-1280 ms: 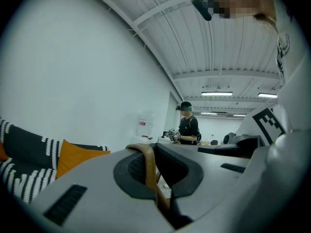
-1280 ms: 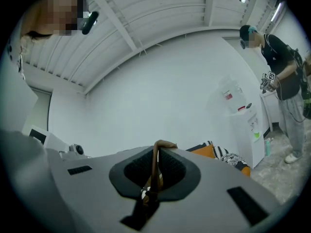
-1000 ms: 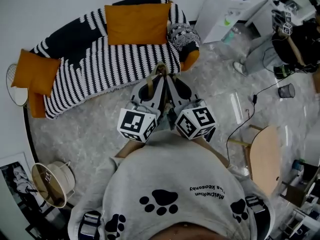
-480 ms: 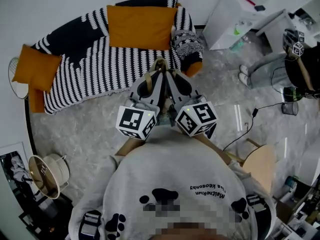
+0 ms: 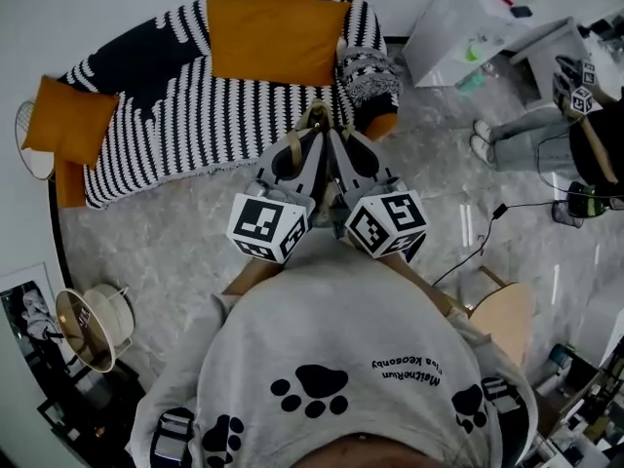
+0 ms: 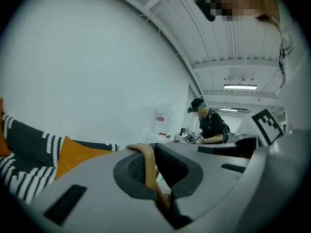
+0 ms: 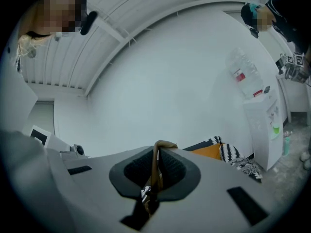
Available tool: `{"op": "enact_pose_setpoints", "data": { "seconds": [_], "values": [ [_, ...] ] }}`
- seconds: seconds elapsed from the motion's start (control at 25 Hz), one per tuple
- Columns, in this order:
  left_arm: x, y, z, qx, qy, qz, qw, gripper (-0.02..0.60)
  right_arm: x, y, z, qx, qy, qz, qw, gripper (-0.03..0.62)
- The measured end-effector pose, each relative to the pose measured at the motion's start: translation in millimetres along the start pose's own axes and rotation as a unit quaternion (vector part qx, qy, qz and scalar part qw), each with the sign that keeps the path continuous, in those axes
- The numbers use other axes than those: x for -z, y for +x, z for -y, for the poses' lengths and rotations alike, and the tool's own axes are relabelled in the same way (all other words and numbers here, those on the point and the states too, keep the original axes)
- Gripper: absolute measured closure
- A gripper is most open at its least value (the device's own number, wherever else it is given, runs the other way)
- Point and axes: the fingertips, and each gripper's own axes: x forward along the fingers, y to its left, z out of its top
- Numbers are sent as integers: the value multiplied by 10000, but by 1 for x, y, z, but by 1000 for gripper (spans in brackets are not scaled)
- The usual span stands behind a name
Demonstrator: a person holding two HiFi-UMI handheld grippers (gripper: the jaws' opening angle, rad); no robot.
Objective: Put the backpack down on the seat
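A tan backpack strap (image 5: 317,117) is pinched between both grippers, which are held side by side in front of my chest and point at the sofa seat (image 5: 195,125). My left gripper (image 5: 309,133) is shut on the strap (image 6: 146,165). My right gripper (image 5: 329,133) is shut on the strap (image 7: 156,165) too. The backpack's body is hidden below the grippers and my arms. In both gripper views the jaws tilt upward toward the white wall. The sofa is draped in a black-and-white striped blanket, with an orange cushion (image 5: 273,37) at its back.
A second orange cushion (image 5: 68,130) lies at the sofa's left end and a patterned cushion (image 5: 369,74) at its right end. A person (image 5: 575,125) stands at the right by a white cabinet (image 5: 468,27). A cable (image 5: 492,227) crosses the floor near a round wooden seat (image 5: 502,325). A lamp (image 5: 88,320) stands lower left.
The view has shifted a little and the sofa sits slightly nearer the gripper tips. Both grippers keep the same hold on the strap.
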Motion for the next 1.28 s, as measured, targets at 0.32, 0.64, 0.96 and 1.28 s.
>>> {"op": "enact_pose_setpoints", "data": {
  "seconds": [0.32, 0.64, 0.96, 1.28],
  "values": [
    [-3, 19, -19, 236, -49, -133, 9996, 563, -5, 21, 10, 208, 4, 20, 9998, 553],
    [-1, 91, -60, 591, -63, -400, 9974, 563, -15, 78, 67, 634, 141, 22, 9979, 553],
    [-18, 156, -111, 1108, 129, -635, 9917, 563, -31, 142, 103, 1136, 242, 96, 9932, 553],
    [-9, 201, -141, 1635, 90, -955, 9819, 563, -33, 183, 138, 1661, 365, 172, 9853, 553]
  ]
}}
